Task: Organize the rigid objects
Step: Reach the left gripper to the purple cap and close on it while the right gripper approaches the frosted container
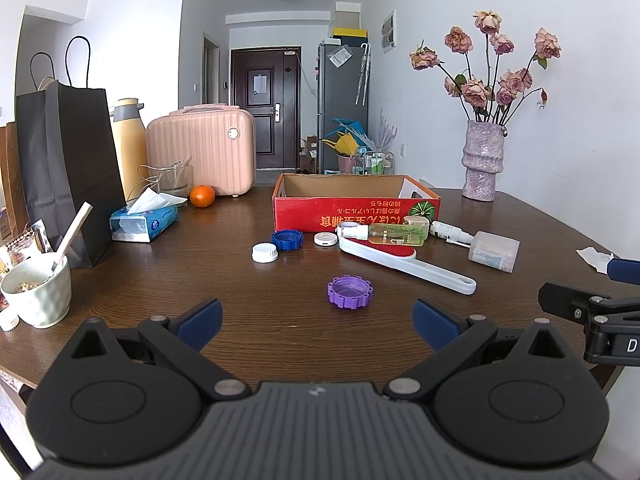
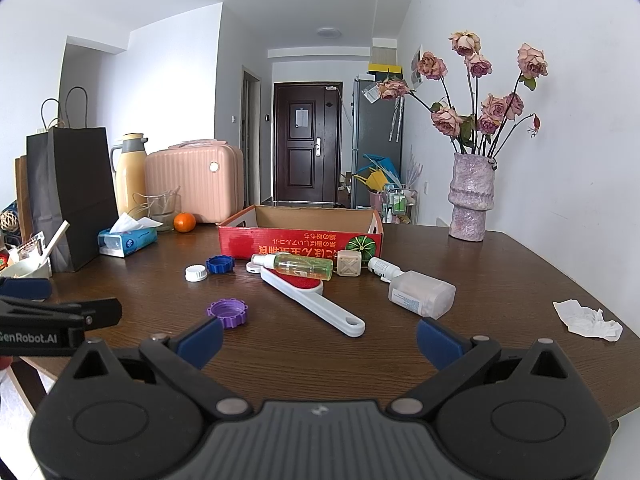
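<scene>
The work surface is a dark brown wooden table in a white-walled room, with a dark door at the end of the hall behind it.

The left gripper hovers low over the near table edge. Its jaws stand wide apart and hold nothing. Directly ahead of the gap between the jaws, slightly toward the right jaw, lies a purple ridged cap, open side up. Farther ahead and toward the left jaw sit a white cap and a blue ridged cap, just beside each other. A small white round case lies beyond them, near the box.

The right gripper also hovers over the near edge, jaws fully spread and empty. Ahead of its gap lies a white lint brush with a red pad, handle pointing toward the jaws. A green spray bottle rests across the brush head. Ahead of the right jaw lie a frosted pump bottle on its side and a small white tube. A small beige cube stands against the box.

A red cardboard box, open at the top, stands beyond all these items.

A crumpled tissue lies well outside the right jaw. A vase of dried roses stands at the far right.
</scene>
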The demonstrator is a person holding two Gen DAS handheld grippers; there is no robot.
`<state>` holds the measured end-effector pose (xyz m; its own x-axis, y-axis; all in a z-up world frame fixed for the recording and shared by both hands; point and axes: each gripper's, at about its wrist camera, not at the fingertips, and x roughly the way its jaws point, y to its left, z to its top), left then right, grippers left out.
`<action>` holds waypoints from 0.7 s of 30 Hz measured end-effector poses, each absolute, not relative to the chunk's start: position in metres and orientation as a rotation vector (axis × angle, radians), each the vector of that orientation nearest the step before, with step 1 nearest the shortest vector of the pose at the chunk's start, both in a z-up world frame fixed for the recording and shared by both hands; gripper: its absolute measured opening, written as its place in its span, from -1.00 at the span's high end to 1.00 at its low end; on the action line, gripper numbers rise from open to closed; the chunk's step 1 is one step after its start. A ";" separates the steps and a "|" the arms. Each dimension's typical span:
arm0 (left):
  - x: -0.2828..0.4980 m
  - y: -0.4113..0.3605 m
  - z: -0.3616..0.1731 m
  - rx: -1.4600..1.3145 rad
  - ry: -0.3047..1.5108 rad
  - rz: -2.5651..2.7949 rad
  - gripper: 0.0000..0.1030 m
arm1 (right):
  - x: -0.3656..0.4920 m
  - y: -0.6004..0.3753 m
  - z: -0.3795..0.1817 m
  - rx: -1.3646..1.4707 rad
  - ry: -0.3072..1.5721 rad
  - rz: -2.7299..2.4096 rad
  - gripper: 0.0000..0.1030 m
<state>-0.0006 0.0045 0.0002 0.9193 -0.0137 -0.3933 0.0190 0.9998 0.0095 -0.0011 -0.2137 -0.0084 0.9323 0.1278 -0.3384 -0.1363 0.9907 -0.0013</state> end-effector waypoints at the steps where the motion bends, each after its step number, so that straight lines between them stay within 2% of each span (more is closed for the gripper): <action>1: 0.000 0.004 0.000 0.013 0.404 -0.017 -1.00 | -0.001 -0.214 -0.008 -0.025 0.344 0.135 -1.00; 10: 0.002 0.004 -0.001 0.014 0.408 -0.021 -1.00 | 0.001 -0.214 -0.010 -0.026 0.345 0.136 -1.00; 21: 0.048 -0.006 -0.016 0.023 0.478 -0.041 -1.00 | 0.037 -0.213 -0.017 -0.031 0.382 0.128 -1.00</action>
<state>0.0476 -0.0063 -0.0164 0.8870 -0.0340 -0.4606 0.0446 0.9989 0.0121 0.0369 -0.2131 -0.0169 0.9200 0.1189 -0.3734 -0.1306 0.9914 -0.0060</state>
